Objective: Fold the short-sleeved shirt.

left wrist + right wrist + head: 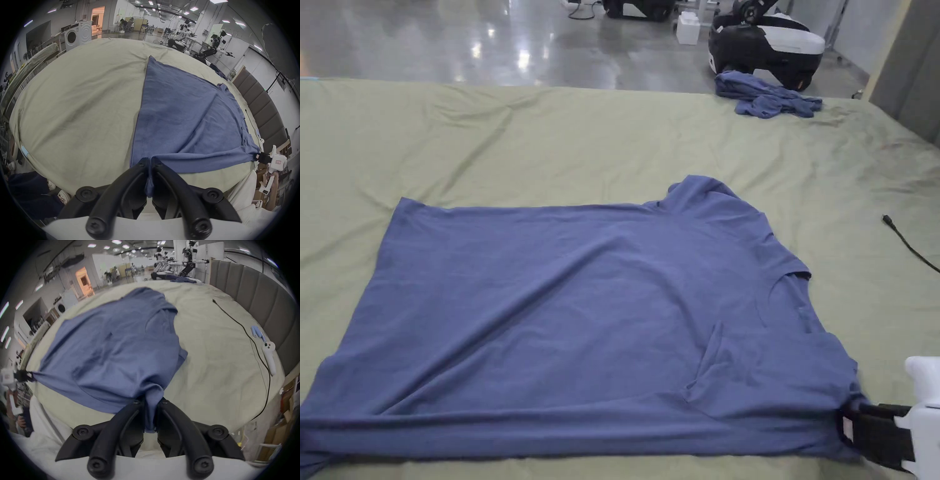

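Two black two-jaw grippers pinch the near edge of a blue short-sleeved cotton shirt (594,312) spread across a pale green bedsheet (550,137): the left gripper (150,164) is clamped on the hem corner, the right gripper (151,402) on bunched cloth by the near sleeve. Held taut between them, that edge seems ready for a lengthwise fold toward the far side. No containers appear; a crumpled blue garment (765,97) lies at the far edge.

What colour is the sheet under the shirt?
Pale olive green sheet, plain, no pattern; clearest in the head view.
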